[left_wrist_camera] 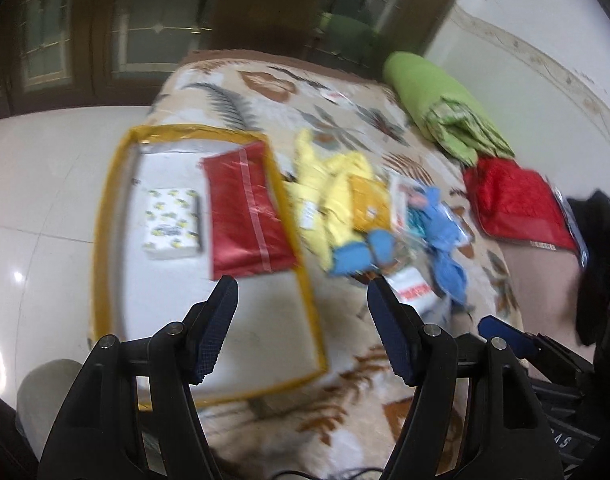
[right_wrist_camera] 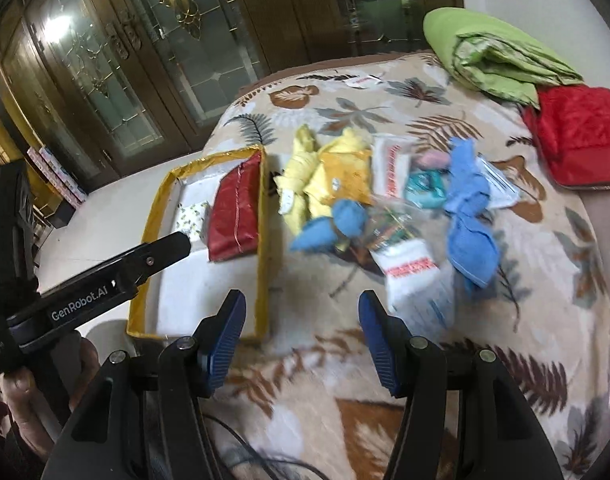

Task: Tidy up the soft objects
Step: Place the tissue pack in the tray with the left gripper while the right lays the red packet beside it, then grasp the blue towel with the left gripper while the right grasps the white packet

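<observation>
A: Tool state?

B: Left tool (left_wrist_camera: 303, 294) has its fingers spread wide with nothing between them. Right tool (right_wrist_camera: 302, 309) is the same: wide apart, empty. Both hang above the near part of the bed (right_wrist_camera: 385, 412), apart from everything on it.

A: Where's the storage box?

B: The yellow-trimmed storage box (left_wrist_camera: 109, 216) sits on the leaf-print blanket (left_wrist_camera: 345, 400) at the bed's left edge, just beyond the left tool. Inside it, a red packet (left_wrist_camera: 247, 212) lies against the right wall, and a white printed packet (left_wrist_camera: 172, 224) lies just left of that.

A: Loose soft stuff?

B: It's heaped just right of the box: yellow cloths (right_wrist_camera: 301, 172), a mustard packet (right_wrist_camera: 345, 178), blue cloths (right_wrist_camera: 469, 208), and white bags with red print (right_wrist_camera: 411, 270). The frame is blurred, so finer detail is unreadable.

A: Farther out?

B: A green folded bedding roll (right_wrist_camera: 493, 52) lies at the far right corner, with a red quilted cushion (right_wrist_camera: 581, 132) touching it on the near side.
</observation>
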`<state>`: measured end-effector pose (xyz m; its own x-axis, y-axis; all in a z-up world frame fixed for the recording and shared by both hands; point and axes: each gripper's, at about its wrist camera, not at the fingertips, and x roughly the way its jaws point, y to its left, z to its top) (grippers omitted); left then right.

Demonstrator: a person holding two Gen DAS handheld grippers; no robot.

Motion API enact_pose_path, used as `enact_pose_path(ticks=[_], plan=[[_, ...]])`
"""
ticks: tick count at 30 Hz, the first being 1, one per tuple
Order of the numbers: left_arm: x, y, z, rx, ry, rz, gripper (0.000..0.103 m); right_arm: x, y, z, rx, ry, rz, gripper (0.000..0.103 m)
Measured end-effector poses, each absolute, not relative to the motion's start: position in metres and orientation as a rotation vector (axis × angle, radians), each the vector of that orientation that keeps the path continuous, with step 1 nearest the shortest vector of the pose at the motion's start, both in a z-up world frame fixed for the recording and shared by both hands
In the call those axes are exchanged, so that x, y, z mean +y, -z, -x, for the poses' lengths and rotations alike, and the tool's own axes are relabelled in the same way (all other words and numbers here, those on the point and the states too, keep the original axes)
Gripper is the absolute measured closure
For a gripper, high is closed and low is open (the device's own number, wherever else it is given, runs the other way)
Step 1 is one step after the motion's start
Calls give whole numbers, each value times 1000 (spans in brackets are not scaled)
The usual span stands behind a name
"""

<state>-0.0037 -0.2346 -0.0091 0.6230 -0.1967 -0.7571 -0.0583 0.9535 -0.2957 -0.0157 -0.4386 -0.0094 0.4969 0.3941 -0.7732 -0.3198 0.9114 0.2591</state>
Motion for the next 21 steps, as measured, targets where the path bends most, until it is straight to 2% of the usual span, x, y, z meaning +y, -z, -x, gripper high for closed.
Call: enact_pose_path(ticks=[7, 21], plan=[[-275, 7, -5, 887, 152, 252, 35, -455, 18, 23, 965, -382, -25, 44], [-267, -11, -2, 811, 89, 197, 35, -469, 31, 15, 982, -379, -59, 44]])
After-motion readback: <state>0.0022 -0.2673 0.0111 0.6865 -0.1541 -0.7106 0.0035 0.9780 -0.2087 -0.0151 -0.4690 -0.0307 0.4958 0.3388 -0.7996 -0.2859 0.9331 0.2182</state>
